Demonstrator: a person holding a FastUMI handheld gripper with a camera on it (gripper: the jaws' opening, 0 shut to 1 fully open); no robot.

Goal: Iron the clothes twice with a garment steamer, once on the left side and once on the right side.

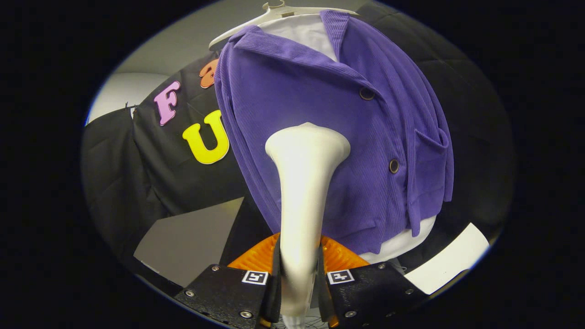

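The claw (299, 278) is clamped on the white garment steamer (304, 192), both fingers pressed against its handle. Its flared head sits against the front of the purple corduroy jacket (338, 137), near the middle and left of the buttons (394, 166). The jacket hangs over a white shirt (306, 32) on a hanger (274, 11). I'd judge a pass is underway; which passes are finished I cannot tell.

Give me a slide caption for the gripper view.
Gripper shut on white garment steamer, its head against a purple corduroy jacket on a white hanger.
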